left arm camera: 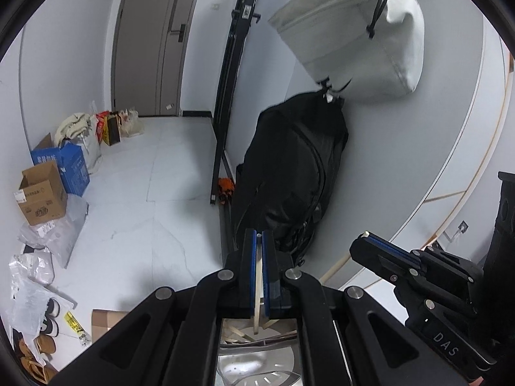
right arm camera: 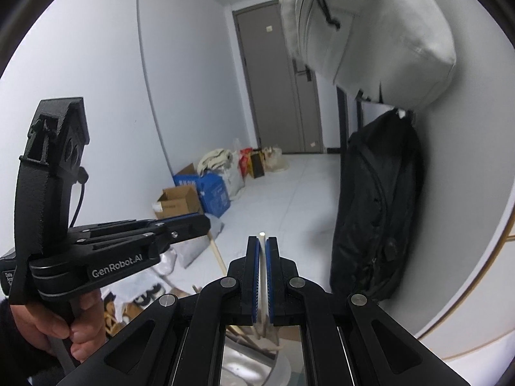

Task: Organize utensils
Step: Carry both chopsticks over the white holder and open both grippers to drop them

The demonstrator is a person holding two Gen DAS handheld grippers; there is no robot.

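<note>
My left gripper (left arm camera: 259, 234) is shut on a pale wooden utensil handle (left arm camera: 257, 276), which runs down between the pads toward a shiny metal holder (left arm camera: 225, 363). The holder contains slotted metal spatulas (left arm camera: 257, 381) and other wooden utensils. My right gripper (right arm camera: 262, 239) is shut on a cream-white utensil handle (right arm camera: 263, 257), and the handle's end pokes just past the fingertips. Both working ends are hidden under the gripper bodies. The right gripper (left arm camera: 367, 236) appears at the right of the left wrist view. The left gripper (right arm camera: 206, 220) and a hand (right arm camera: 80, 321) show at the left of the right wrist view.
A black bag (left arm camera: 289, 173) leans against the wall under a hanging grey bag (left arm camera: 354, 32). A black pole (left arm camera: 225, 96) stands beside them. Cardboard boxes (left arm camera: 42, 196), a blue box (left arm camera: 74, 167), plastic bags and shoes (left arm camera: 48, 318) line the left wall, and a grey door (left arm camera: 151, 38) is at the far end.
</note>
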